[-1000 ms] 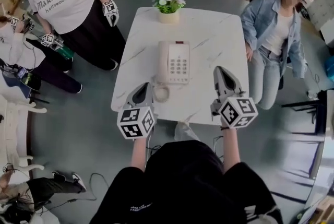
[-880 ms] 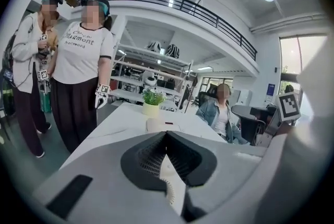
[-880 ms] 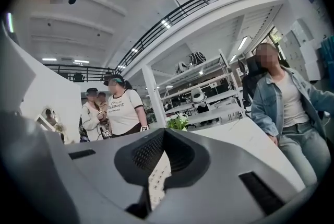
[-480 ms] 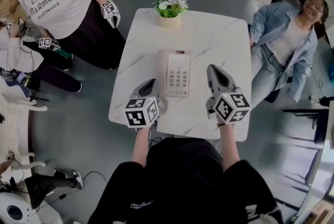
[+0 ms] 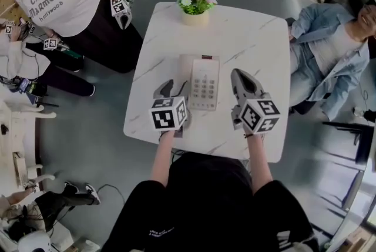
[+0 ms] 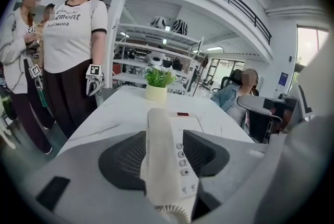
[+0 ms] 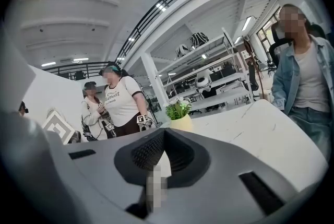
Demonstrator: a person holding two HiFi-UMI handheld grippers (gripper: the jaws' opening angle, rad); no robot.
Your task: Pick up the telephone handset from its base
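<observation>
Left gripper (image 5: 167, 89): jaws apart, they have just been opening. The handset (image 6: 163, 163) is btw. them, pads not pressing it. It lies on left side of its base (image 5: 205, 83), on the table (image 5: 247, 39). Right gripper (image 5: 239, 77): jaws together, empty, right of base.

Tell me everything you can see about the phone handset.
The handset is cream-white, smooth plastic by its look, long with rounded ends. It lies in its cradle along the left side of the base, beside the keypad, a coiled cord at its near end. The left gripper straddles it; its jaws have just been opening, and the pads stand either side without pressing on it.
</observation>
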